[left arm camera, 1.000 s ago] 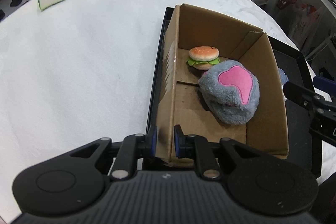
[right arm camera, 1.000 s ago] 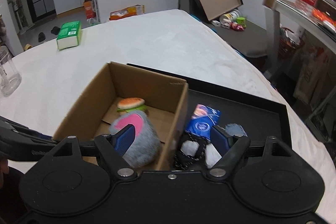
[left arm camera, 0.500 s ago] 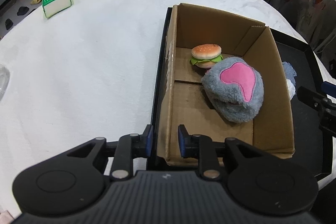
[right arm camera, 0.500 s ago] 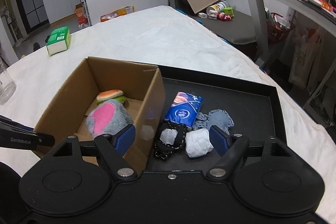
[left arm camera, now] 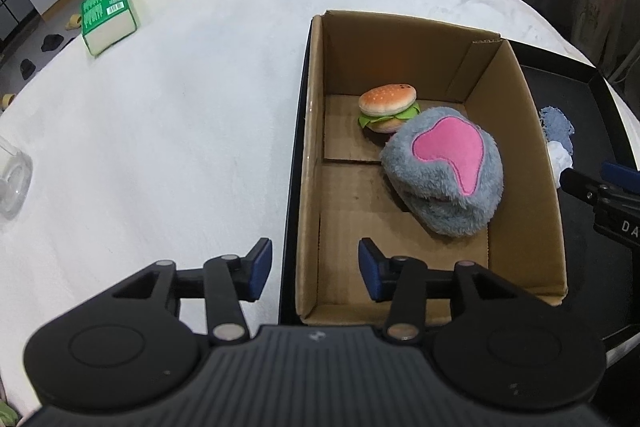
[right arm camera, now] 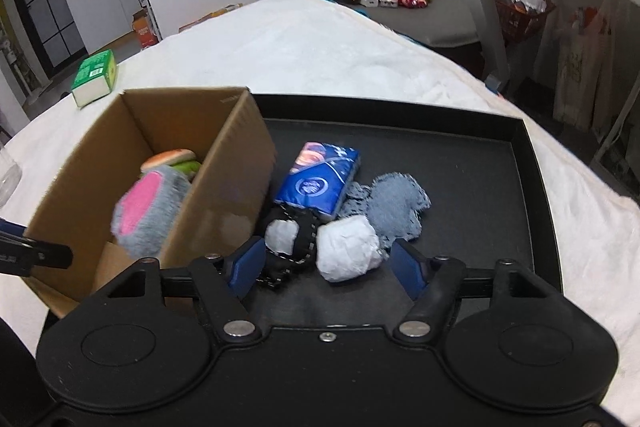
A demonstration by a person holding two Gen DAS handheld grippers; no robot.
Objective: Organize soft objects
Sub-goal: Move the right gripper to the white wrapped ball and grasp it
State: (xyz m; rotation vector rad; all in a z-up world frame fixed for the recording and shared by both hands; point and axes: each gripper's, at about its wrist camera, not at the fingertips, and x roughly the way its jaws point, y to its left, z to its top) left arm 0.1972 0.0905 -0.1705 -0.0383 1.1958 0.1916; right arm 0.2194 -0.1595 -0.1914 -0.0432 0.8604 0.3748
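A cardboard box (left arm camera: 312, 163) stands at the left end of a black tray (right arm camera: 520, 167). Inside it lie a plush burger (left arm camera: 388, 107) and a grey plush with a pink patch (left arm camera: 448, 171); both also show in the right wrist view, the burger (right arm camera: 172, 159) behind the grey plush (right arm camera: 148, 211). My left gripper (left arm camera: 314, 269) is open, its fingers on either side of the box's left wall near the front corner. My right gripper (right arm camera: 328, 265) is open and empty above the tray, just in front of a white wad (right arm camera: 348, 247), a black-and-white object (right arm camera: 288, 239), a blue tissue pack (right arm camera: 320, 179) and a grey-blue cloth (right arm camera: 396, 207).
The tray sits on a white cloth-covered table (left arm camera: 180, 87). A green and white pack (left arm camera: 106, 17) lies at the far left. A clear glass (left arm camera: 12, 179) stands at the left edge. A desk and clutter stand beyond the table on the right.
My left gripper was shut on the box's left wall and has opened. My right gripper moved right, from over the box to over the loose items on the tray.
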